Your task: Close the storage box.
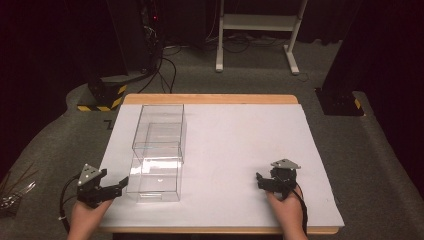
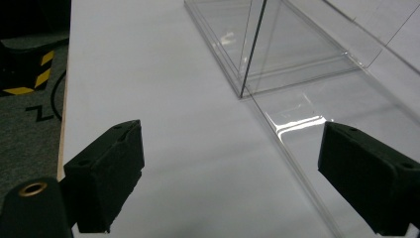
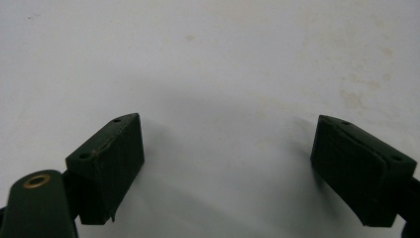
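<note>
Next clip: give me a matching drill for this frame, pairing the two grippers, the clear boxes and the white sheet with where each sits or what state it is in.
Things:
1. left gripper
2. right gripper
3. two clear plastic boxes
4. white sheet

Descriptions:
A. covers the wooden table top
B. stand end to end on the sheet's left half
C. open, near the front right, over bare sheet
D. open, beside the nearer box's front left corner

Pairs: 1-D, 2-C, 3-B, 4-A

Two clear, colourless plastic boxes (image 1: 159, 150) on a white sheet (image 1: 235, 150) covering a pale wooden worktop (image 1: 210, 99); black tongs (image 1: 116, 187); yellow-and-black striped base (image 1: 102, 106) on grey carpet (image 1: 250, 80).
</note>
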`<state>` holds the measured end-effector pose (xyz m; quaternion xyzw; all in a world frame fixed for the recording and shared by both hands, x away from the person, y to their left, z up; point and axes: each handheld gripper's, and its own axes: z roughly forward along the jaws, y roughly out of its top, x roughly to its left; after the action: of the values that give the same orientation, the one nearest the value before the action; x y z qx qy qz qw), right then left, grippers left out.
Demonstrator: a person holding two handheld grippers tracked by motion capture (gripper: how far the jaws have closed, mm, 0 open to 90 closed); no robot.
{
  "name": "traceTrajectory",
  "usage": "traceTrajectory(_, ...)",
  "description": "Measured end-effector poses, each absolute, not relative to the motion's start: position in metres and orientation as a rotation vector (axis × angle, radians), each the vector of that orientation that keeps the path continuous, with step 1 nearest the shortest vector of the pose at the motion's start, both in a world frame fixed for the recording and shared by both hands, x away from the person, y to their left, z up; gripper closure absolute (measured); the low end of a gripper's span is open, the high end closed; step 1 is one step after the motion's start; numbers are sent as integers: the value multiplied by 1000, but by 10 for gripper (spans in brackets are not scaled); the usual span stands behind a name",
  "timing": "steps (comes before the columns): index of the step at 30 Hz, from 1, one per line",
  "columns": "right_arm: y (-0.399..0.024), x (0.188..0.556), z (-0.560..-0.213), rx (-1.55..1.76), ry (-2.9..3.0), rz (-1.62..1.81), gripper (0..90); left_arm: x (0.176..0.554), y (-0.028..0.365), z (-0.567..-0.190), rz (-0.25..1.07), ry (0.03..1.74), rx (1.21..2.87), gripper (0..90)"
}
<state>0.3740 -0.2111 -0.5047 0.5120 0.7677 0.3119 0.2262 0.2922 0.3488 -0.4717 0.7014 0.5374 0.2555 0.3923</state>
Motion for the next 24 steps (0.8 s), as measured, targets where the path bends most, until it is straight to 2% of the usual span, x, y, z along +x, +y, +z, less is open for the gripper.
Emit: traceTrajectory(24,-211,374,-505,1402,2119,862,139,281,347,-442,684,1292,1702,130)
